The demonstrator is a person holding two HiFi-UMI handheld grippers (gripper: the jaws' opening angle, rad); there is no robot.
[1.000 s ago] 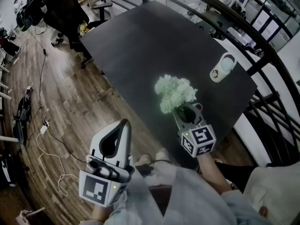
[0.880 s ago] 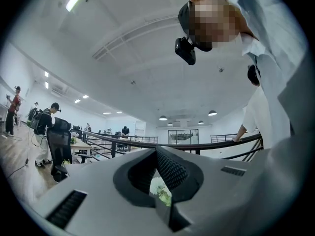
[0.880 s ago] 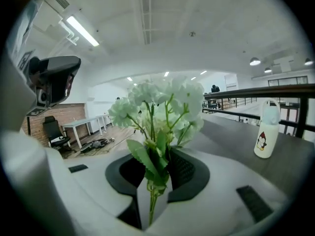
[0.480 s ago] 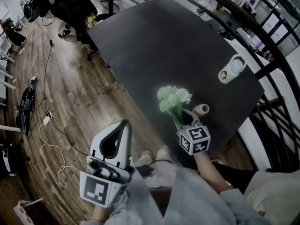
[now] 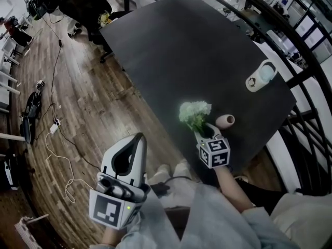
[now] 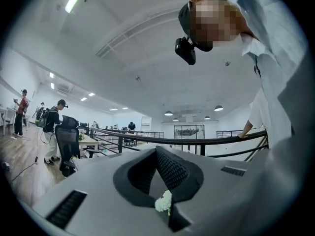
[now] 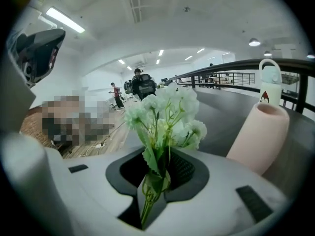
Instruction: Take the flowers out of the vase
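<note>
A bunch of white flowers [image 5: 195, 113] [image 7: 167, 113] with green stems is out of the vase, and my right gripper [image 5: 205, 132] [image 7: 156, 181] is shut on the stems, low over the dark table [image 5: 197, 51] near its front edge. The pink vase [image 5: 225, 121] [image 7: 258, 137] stands empty just right of the flowers, apart from them. My left gripper [image 5: 137, 139] [image 6: 165, 181] hangs off the table over the wooden floor, shut on nothing. Through its slit, the left gripper view shows a bit of the flowers [image 6: 164, 202].
A white bottle [image 5: 260, 77] [image 7: 269, 81] with a handle stands at the table's far right edge. A dark railing [image 5: 306, 87] runs behind and to the right of the table. Office chairs [image 5: 85, 4], cables [image 5: 57, 134] and distant people [image 6: 51, 127] occupy the wooden floor at left.
My right gripper has come down toward the table with the flowers, which now sit lower beside the vase. The vase's mouth has come into view. The left gripper has stayed put.
</note>
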